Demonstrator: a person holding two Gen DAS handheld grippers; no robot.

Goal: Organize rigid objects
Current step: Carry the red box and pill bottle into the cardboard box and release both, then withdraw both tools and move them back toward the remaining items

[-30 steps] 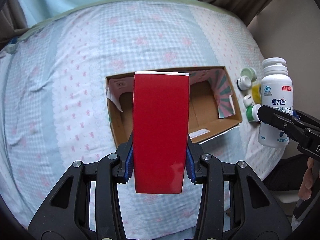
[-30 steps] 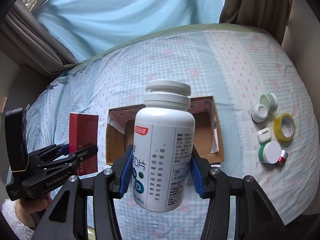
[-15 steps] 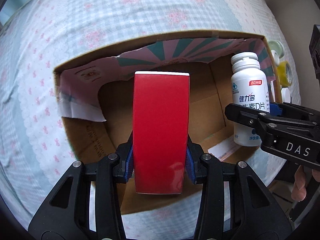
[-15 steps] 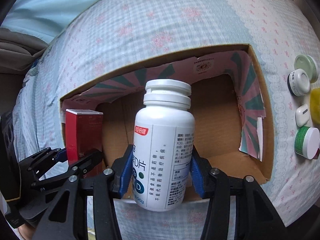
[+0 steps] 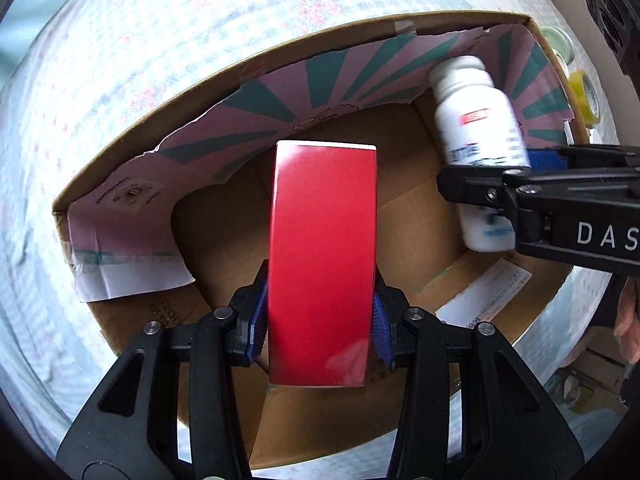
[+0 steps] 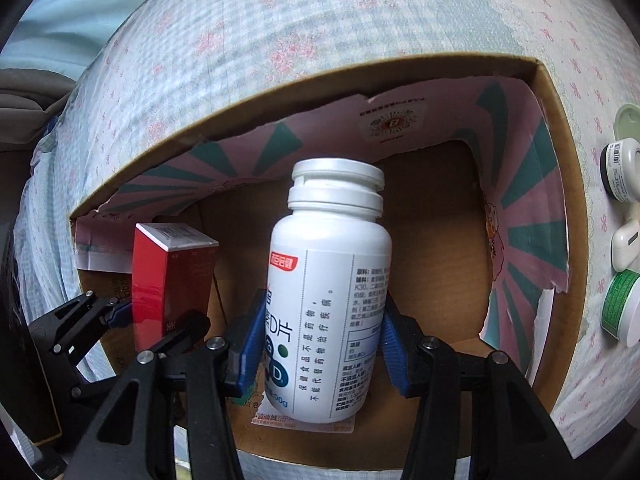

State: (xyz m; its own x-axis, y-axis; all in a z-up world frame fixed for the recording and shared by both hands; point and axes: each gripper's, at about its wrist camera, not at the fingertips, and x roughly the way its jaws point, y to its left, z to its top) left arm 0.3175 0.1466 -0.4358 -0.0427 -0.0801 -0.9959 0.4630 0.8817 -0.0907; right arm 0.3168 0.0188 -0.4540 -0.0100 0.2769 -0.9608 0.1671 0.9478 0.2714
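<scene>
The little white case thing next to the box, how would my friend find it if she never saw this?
Find the big cardboard box on the flowery bedsheet, then look just outside its right wall at the short row of small things. The white earbud case sits mid-row, between a black-and-white jar and a green-labelled jar. It is the only smooth, rounded, all-white one, not a round jar.

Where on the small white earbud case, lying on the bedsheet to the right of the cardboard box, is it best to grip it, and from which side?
Probably from above, across the two long flat sides of the white earbud case, at mid-length. It lies flat with rounded ends, which would likely slip. A black-and-white jar and a green-labelled jar sit close at either end, so fingers fit better along its sides.
</scene>
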